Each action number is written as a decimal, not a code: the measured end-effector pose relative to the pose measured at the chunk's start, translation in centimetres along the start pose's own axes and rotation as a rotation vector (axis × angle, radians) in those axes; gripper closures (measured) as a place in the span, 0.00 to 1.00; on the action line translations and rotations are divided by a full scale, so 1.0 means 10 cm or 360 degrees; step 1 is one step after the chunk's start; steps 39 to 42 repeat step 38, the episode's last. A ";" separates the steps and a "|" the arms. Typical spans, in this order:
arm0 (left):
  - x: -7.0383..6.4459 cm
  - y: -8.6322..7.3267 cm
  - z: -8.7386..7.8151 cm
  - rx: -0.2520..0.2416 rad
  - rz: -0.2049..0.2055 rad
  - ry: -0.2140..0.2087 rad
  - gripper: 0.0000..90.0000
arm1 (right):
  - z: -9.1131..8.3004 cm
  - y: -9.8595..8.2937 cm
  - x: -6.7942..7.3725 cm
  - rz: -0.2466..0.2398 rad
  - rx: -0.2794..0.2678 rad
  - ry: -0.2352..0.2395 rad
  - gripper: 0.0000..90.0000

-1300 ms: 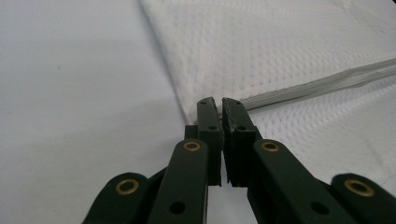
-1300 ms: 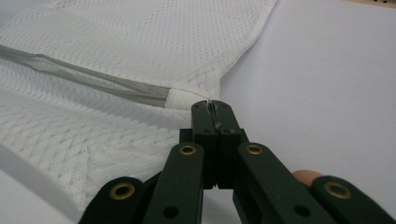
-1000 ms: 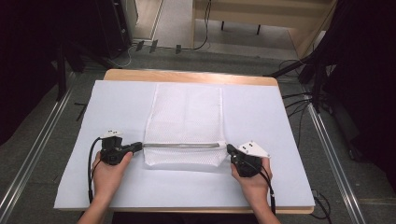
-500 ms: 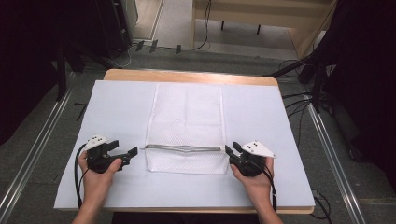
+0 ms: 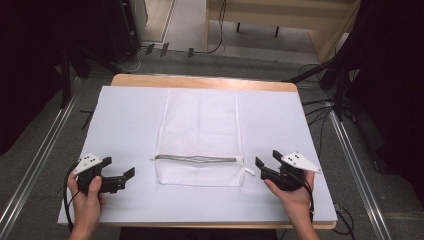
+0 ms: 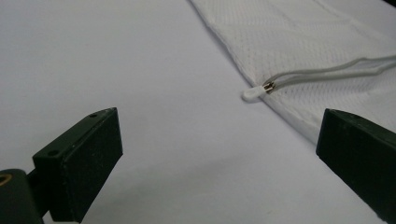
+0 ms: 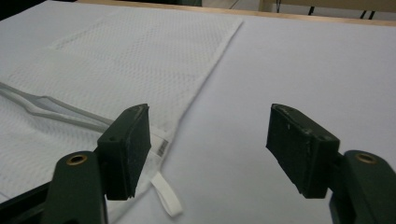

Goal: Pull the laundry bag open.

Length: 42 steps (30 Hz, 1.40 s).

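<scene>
Mesh laundry bag (image 5: pixel 199 135) lies flat at the middle of the white table cover (image 5: pixel 125 115), its zipper (image 5: pixel 197 159) running across near the person's edge and bowed a little at its centre. A second ago both grippers were at the two ends of that zipper line; now both have drawn away outward. The left gripper (image 5: pixel 122 177) sits well apart from the bag's left edge, jaws apart and empty, with the white zipper end tab (image 6: pixel 253 93) lying free ahead of it. The right gripper (image 5: pixel 265 167) is just beside the bag's right corner, jaws also spread, with the small white pull tab (image 7: pixel 168 198) loose on the cover between them. Both releases suggest the zipper step is finished, likely closed, though its teeth are too fine to confirm.
</scene>
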<state>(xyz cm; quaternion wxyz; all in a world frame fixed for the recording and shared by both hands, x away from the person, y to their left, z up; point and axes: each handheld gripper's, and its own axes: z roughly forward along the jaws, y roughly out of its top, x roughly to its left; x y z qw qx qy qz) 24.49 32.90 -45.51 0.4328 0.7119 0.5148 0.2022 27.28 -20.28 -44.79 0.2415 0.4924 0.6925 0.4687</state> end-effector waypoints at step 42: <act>0.10 -0.05 -0.10 -0.0028 0.0036 0.0041 0.00 | -0.55 -0.41 -0.64 0.0046 0.0062 -0.0198 0.10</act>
